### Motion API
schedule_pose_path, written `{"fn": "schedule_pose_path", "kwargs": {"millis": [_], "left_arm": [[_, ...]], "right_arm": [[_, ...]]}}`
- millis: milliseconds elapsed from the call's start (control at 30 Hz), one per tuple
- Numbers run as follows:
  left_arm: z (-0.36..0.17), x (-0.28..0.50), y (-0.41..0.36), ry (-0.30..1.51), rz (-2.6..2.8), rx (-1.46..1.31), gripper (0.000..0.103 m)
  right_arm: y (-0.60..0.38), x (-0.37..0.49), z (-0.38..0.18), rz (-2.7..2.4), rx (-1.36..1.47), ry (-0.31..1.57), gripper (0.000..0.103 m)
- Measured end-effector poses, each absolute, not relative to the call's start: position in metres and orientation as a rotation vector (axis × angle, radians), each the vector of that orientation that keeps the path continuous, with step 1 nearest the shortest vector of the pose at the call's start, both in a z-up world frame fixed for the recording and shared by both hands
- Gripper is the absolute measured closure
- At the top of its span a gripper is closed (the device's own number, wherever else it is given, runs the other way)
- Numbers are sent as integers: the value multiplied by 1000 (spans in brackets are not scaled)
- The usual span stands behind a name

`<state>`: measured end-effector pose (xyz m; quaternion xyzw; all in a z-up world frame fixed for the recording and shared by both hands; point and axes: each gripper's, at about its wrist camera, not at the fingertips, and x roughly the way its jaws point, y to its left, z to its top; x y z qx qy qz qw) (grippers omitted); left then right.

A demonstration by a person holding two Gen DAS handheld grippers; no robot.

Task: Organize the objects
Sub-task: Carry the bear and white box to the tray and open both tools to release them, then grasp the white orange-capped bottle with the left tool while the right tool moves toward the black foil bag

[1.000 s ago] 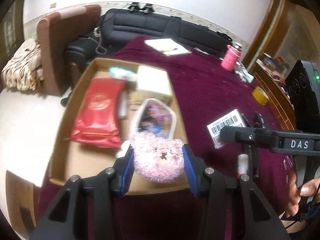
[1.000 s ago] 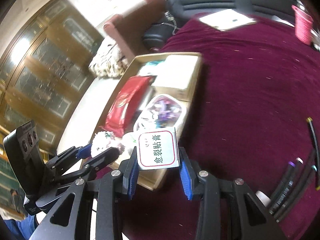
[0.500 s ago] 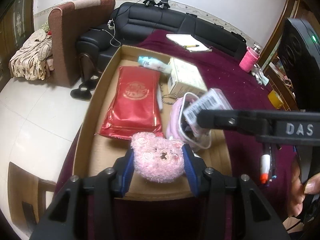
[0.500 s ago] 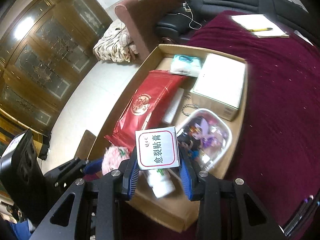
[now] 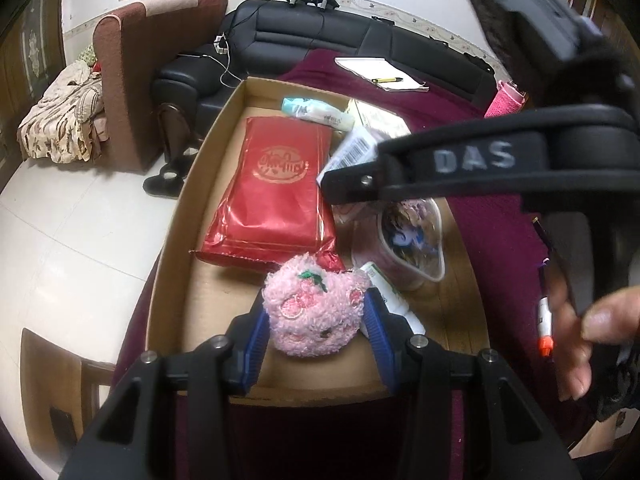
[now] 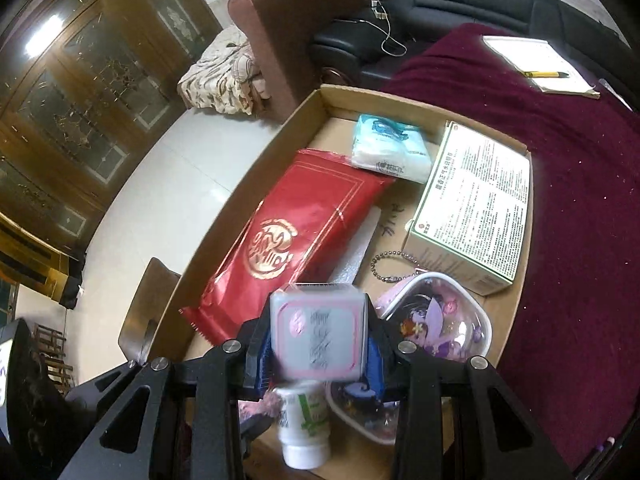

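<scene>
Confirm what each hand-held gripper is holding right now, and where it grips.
Left hand-held gripper: the pink plush toy, pads pressed into its two sides. Right hand-held gripper: the small white-and-pink box, clamped across its side faces.

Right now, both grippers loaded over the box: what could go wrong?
1. The cardboard box is crowded; the small white box in the right gripper hangs over the white bottle and may land on it.
2. The right gripper crosses just above the pink plush in the left gripper; the grippers could collide.
</scene>
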<state>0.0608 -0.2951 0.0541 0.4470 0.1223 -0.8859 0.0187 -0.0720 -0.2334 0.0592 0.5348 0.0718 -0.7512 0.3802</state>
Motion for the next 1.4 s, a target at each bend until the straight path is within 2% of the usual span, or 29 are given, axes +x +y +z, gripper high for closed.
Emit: {"fn": "schedule_pose_path", "kwargs": {"millis": [133,200,267,500,1000,1400], "left_arm": [[53,60,-295,375,-2753,1382,58],[53,60,-295,377,-2748,1386,56],[52,59,-294,384,-2742,1392,52],[62,58,-296,394,-2741,1350,42],[83,64,-282,396,-2752,1280,41],[98,49,-200,292,-2869,1332,41]], "right_arm": [[-231,-76,63,-1920,1356,181,61],[-229,-77,67,-1920,1356,174,53],[-226,-78,71,-1925,1351,151,50],[-213,-74,82,-1931,1336,111,48],[-128,-65,93,-1971,1390,-102,44],[1,-52,81,-2077,1473,-252,41]]}}
